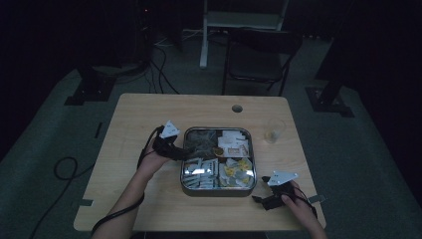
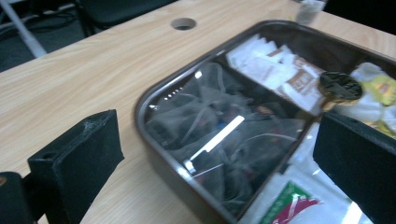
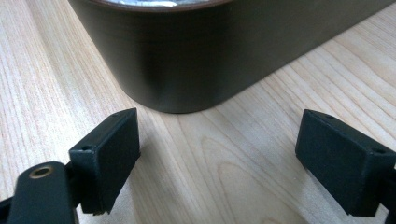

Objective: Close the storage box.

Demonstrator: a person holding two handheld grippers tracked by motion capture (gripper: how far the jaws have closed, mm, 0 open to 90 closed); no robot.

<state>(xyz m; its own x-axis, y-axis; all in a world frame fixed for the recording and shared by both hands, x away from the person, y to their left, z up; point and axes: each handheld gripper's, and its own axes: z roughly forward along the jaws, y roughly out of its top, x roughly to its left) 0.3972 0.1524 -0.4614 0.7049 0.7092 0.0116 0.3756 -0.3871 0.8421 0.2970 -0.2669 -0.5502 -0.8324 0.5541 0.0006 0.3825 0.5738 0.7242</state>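
High view: left gripper [image 1: 186,153] hovers over the tin's [image 1: 184,172] left rim, jaws spread and empty. Right gripper [image 1: 259,199] rests near the table's [image 1: 149,107] near right corner, jaws likewise released.

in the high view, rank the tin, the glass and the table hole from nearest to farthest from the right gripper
From the right gripper:
1. Tin, just to its left.
2. Glass, ahead, near the table's right edge.
3. Hole, at the far edge.
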